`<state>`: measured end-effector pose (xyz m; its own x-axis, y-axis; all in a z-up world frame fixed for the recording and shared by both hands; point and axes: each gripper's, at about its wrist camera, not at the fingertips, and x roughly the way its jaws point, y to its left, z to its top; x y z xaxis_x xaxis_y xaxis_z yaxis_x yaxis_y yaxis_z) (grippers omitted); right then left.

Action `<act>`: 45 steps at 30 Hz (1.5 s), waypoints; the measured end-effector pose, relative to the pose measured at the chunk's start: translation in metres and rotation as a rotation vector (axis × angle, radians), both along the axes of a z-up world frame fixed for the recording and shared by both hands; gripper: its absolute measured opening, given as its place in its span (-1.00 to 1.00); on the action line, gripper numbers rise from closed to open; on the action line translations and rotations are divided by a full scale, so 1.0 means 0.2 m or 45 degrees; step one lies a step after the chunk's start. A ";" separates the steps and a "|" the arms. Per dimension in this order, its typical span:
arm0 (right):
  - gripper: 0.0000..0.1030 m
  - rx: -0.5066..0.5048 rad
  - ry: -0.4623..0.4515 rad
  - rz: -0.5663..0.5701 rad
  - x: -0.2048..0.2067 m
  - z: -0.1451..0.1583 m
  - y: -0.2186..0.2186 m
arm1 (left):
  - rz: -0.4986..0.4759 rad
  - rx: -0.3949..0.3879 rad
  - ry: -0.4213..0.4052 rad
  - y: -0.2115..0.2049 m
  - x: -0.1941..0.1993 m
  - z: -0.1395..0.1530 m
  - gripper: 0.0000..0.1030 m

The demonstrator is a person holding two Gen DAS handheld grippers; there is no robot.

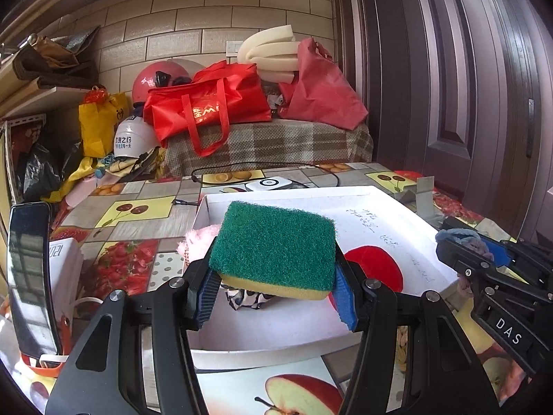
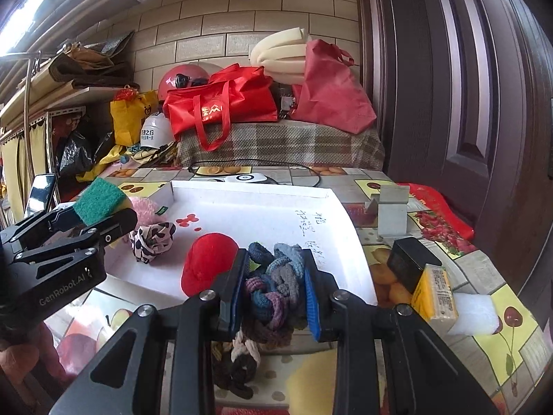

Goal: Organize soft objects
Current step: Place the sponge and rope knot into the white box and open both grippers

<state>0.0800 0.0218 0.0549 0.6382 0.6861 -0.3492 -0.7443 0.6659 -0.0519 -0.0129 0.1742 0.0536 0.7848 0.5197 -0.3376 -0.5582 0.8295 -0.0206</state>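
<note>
My left gripper (image 1: 276,287) is shut on a green and yellow scrub sponge (image 1: 276,245), held above the near left part of a white tray (image 1: 397,204). In the right wrist view the sponge (image 2: 98,200) and left gripper (image 2: 103,221) show at left. My right gripper (image 2: 276,287) is shut on a bundle of hair ties (image 2: 276,276) over the tray's near edge (image 2: 345,207); it also shows in the left wrist view (image 1: 463,245). In the tray lie a red soft piece (image 2: 207,263), a spotted scrunchie (image 2: 152,238) and a pink fluffy item (image 2: 145,207).
A phone (image 1: 29,276) stands at the left. A black and yellow box (image 2: 425,276) and a white block (image 2: 477,314) lie right of the tray, a grey stand (image 2: 392,212) beyond. A white device (image 1: 268,184) with cable lies behind. Red bags (image 1: 207,107) sit on the bench.
</note>
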 end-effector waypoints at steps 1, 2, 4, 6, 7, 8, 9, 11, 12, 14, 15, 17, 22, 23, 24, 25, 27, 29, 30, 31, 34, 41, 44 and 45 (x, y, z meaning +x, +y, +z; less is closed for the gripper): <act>-0.43 0.009 0.005 -0.003 0.01 0.00 0.01 | 0.005 -0.006 -0.003 0.01 0.01 0.00 0.10; -0.43 0.017 0.011 -0.007 0.02 0.00 0.03 | 0.011 -0.012 -0.006 0.03 0.02 0.00 0.10; -0.43 0.034 0.025 -0.017 0.04 0.00 0.05 | 0.024 -0.018 -0.013 0.05 0.05 0.00 0.10; -0.43 0.048 0.040 -0.030 0.07 0.01 0.06 | 0.034 -0.015 -0.017 0.07 0.08 0.00 0.10; -0.43 0.053 0.045 -0.038 0.08 0.01 0.07 | 0.037 -0.012 -0.020 0.08 0.09 0.00 0.10; -0.43 0.057 0.048 -0.044 0.09 0.00 0.08 | 0.041 -0.008 -0.023 0.08 0.11 0.01 0.10; -0.43 0.058 0.048 -0.052 0.10 0.00 0.10 | 0.043 -0.006 -0.026 0.09 0.12 0.01 0.10; -0.43 0.061 0.044 -0.068 0.12 0.01 0.12 | 0.050 -0.006 -0.031 0.11 0.14 0.01 0.10; -0.43 0.062 0.038 -0.076 0.13 0.01 0.14 | 0.054 -0.009 -0.032 0.12 0.16 0.01 0.10; -0.43 0.061 0.020 -0.094 0.14 0.01 0.18 | 0.064 -0.016 -0.035 0.14 0.18 0.01 0.10; -0.43 0.059 0.013 -0.102 0.16 0.01 0.19 | 0.068 -0.021 -0.037 0.15 0.19 0.01 0.10; -0.43 0.054 0.005 -0.120 0.18 0.02 0.23 | 0.077 -0.033 -0.039 0.17 0.20 0.01 0.10; -0.41 0.045 0.049 -0.131 0.27 0.01 0.30 | 0.083 -0.057 -0.021 0.20 0.24 0.00 0.11; -0.40 0.039 0.063 -0.129 0.28 0.01 0.31 | 0.087 -0.060 -0.014 0.21 0.25 0.00 0.11; -0.38 0.034 0.076 -0.127 0.30 0.01 0.32 | 0.088 -0.064 -0.007 0.21 0.26 0.00 0.11; -0.38 0.030 0.091 -0.123 0.31 0.01 0.33 | 0.087 -0.071 0.003 0.22 0.27 0.00 0.15; -0.32 0.019 0.118 -0.112 0.33 0.00 0.34 | 0.080 -0.089 0.023 0.23 0.29 -0.01 0.34; 0.20 0.026 0.121 -0.123 0.33 0.00 0.33 | 0.105 -0.095 0.006 0.23 0.28 -0.01 0.57; 0.30 0.038 0.119 -0.152 0.33 0.00 0.32 | 0.116 -0.102 -0.010 0.24 0.26 -0.01 0.61; 0.50 0.047 0.124 -0.169 0.33 0.00 0.31 | 0.129 -0.107 -0.019 0.25 0.25 -0.01 0.72; 0.62 0.068 0.138 -0.190 0.34 0.00 0.29 | 0.159 -0.121 -0.027 0.26 0.24 -0.01 0.93; 0.68 0.090 0.112 -0.204 0.33 0.01 0.28 | 0.202 -0.077 -0.058 0.24 0.21 0.00 0.99; 0.77 0.116 0.097 -0.218 0.32 0.02 0.26 | 0.202 -0.053 -0.094 0.22 0.19 0.00 0.99; 0.79 0.129 0.084 -0.223 0.32 0.02 0.25 | 0.203 -0.047 -0.109 0.22 0.18 0.01 0.99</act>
